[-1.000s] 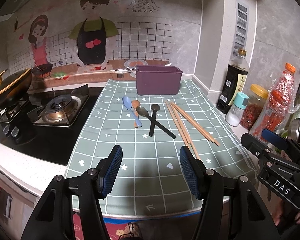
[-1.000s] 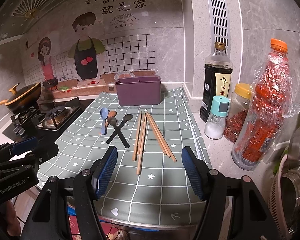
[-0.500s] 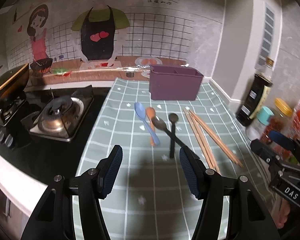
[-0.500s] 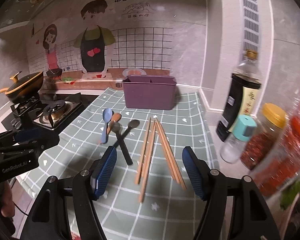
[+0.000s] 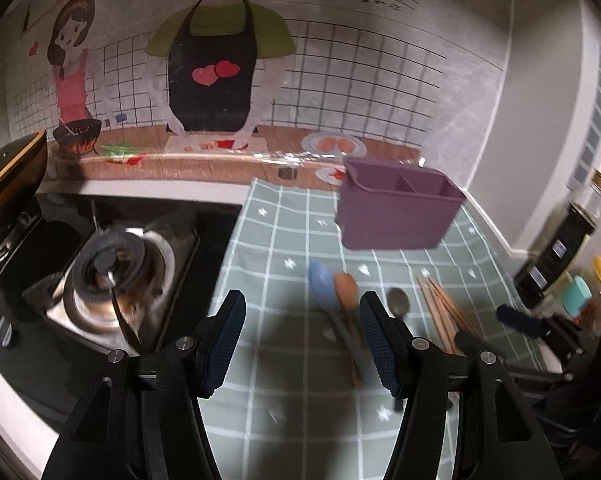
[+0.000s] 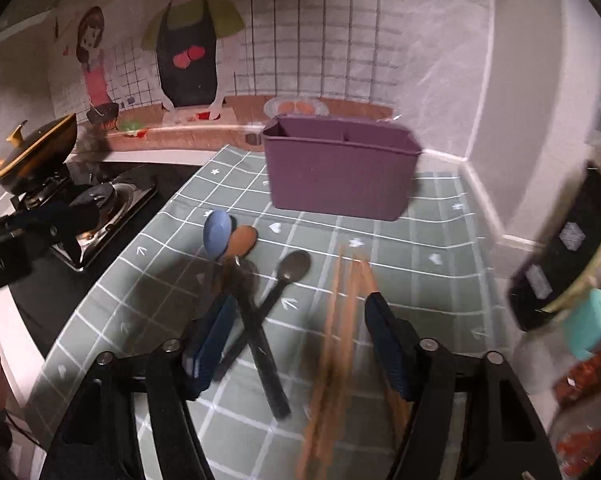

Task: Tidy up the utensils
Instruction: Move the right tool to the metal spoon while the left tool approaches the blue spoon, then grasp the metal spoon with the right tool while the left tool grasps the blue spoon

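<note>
Both grippers hang low over the green checked mat [image 5: 284, 236] on the counter, each with its fingers spread wide and nothing between them. The left gripper [image 5: 302, 340] is above the near part of the mat, with the blue spoon [image 5: 321, 285] and the orange spoon [image 5: 346, 289] lying side by side just ahead and slightly right of its gap. The right gripper [image 6: 296, 340] frames the two dark spoons [image 6: 260, 312], whose handles cross each other, and the bundle of wooden chopsticks [image 6: 340, 320] lying lengthwise beside them; the chopsticks are motion-blurred. The purple utensil holder [image 6: 340, 176] stands upright at the far end of the mat, apart from all the utensils. A gas stove [image 5: 116, 280] sits to the left of the mat, and a dark sauce bottle [image 6: 568, 248] to the right.
</note>
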A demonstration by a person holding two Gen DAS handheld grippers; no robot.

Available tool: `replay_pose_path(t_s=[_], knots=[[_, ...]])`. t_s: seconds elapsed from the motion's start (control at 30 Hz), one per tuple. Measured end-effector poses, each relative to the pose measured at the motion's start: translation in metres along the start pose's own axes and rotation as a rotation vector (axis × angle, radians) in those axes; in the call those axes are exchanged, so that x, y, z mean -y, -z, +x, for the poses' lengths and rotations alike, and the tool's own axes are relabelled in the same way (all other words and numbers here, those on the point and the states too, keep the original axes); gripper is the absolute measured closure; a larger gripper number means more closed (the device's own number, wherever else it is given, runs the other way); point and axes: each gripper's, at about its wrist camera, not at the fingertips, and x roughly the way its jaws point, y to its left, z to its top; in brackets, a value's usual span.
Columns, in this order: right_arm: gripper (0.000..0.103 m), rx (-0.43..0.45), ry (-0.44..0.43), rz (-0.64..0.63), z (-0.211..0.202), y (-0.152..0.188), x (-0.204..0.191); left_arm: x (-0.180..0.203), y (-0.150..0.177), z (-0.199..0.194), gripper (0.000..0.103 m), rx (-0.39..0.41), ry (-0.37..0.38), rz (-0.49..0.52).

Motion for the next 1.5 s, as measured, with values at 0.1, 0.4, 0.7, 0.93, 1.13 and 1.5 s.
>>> replay_pose_path(t_s=[0.1, 0.4, 0.7, 0.93, 1.13, 1.5], knots=[[0.040, -0.021, -0.063, -0.015, 0.022, -0.008, -0.009, -0.016, -0.015, 0.011, 0.043, 0.005, -0.003, -0.003], [0.057, -0.176, -0.117, -0.141, 0.086, -0.015, -0.043, -0.057, -0.024, 0.036, 0.043, -0.037, 0.045, -0.036], [0.059, -0.256, -0.118, -0.118, 0.123, -0.017, -0.046, -0.064, -0.022, 0.055, 0.043, -0.071, 0.067, -0.059], [0.059, -0.269, -0.177, -0.099, 0.129, -0.022, -0.040, -0.053, -0.015, 0.060, 0.043, -0.082, 0.055, -0.109], [0.072, -0.288, -0.241, -0.093, 0.126, -0.021, -0.033, -0.030, -0.009, 0.065, 0.043, -0.122, 0.104, -0.106], [0.072, -0.092, -0.213, 0.024, 0.050, -0.031, 0.020, -0.013, -0.013, 0.140, 0.068, -0.296, 0.203, -0.127]])
